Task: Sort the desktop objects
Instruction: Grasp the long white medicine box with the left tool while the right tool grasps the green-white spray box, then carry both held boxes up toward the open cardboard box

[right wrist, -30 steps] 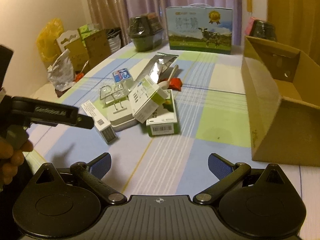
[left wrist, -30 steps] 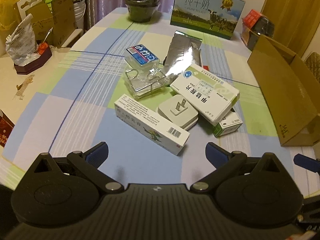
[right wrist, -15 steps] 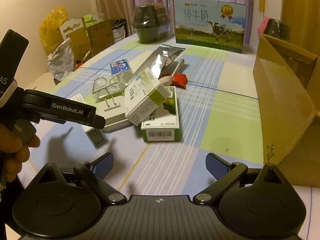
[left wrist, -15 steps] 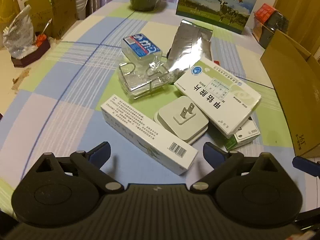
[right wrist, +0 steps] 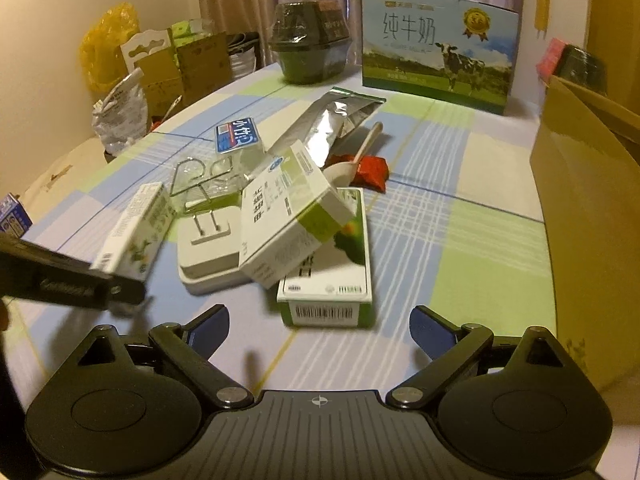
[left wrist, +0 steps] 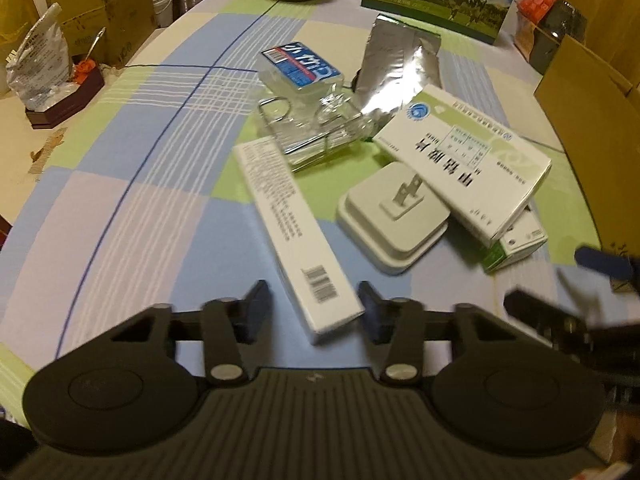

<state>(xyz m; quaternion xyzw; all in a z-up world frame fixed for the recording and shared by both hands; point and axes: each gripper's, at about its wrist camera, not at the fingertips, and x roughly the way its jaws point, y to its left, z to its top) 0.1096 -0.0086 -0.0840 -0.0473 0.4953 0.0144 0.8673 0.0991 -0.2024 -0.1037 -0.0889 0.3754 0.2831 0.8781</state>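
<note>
surface: checked tablecloth | on it — long white box, plug adapter, foil pouch

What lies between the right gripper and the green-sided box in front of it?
Only bare tablecloth lies between the right gripper and the green-sided box, in the right wrist view.

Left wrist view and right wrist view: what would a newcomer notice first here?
The left gripper is closing around the near end of a long white box, with gaps at both pads. Behind it lies a pile: a white plug adapter, a green-and-white medicine box. A big cardboard box stands right.
</note>
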